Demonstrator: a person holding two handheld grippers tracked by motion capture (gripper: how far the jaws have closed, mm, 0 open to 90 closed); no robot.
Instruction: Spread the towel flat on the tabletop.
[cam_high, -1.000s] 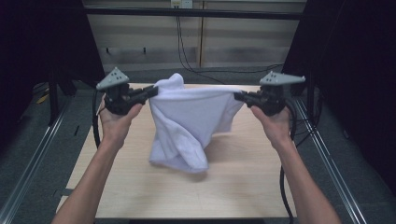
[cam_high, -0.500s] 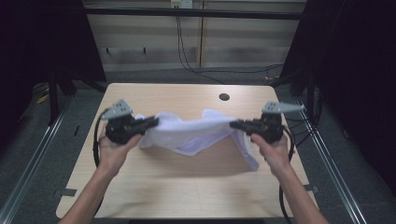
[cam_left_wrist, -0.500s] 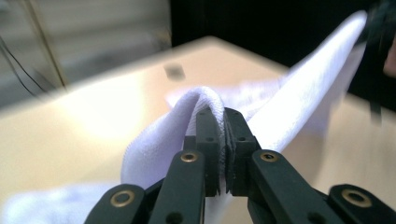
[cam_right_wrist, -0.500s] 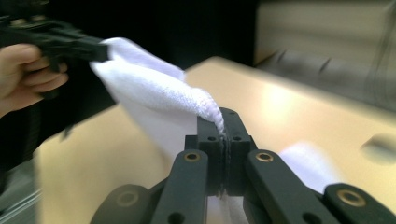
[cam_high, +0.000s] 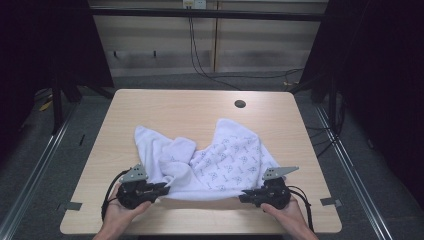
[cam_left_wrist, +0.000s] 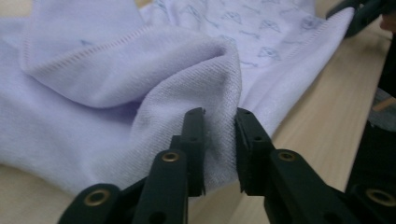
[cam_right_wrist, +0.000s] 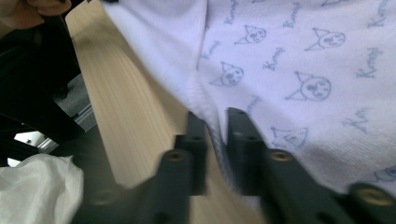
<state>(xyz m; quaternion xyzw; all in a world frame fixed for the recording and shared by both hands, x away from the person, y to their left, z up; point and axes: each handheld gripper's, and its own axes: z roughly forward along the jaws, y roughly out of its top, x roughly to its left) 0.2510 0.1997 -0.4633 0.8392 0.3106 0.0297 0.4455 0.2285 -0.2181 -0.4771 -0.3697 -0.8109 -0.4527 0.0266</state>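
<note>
While the white towel (cam_high: 210, 160) lies crumpled across the near half of the wooden tabletop (cam_high: 165, 107), the person's two hands rest low at its near edge, one at each end of the cloth.

At the left of the high view, the left hand (cam_high: 120, 212) holds the left tool (cam_high: 162, 189) just above the wood, its tips pointing inward at the towel's near left corner. In the left gripper view the left tool (cam_left_wrist: 219, 135) has its jaws parted, having just been opening, with a thick fold of the towel (cam_left_wrist: 140, 88) standing between them. The cloth brushes both inner faces, yet the pads are no longer pinching it, so the tool counts as released. Here the towel shows its plain terry side and a stitched hem.

Across the middle, the cloth bunches into a rolled hump on the left and spreads flatter to the right, where its pale blue printed pattern faces up. A small dark hole (cam_high: 240, 104) sits in the tabletop beyond it.

At the right, the right hand (cam_high: 285, 215) holds the right tool (cam_high: 246, 198) at the near right corner. In the right gripper view the right tool (cam_right_wrist: 215, 123) also stands parted, just opened, with the towel's hemmed edge (cam_right_wrist: 205, 107) running loosely through the gap, released likewise.
</note>
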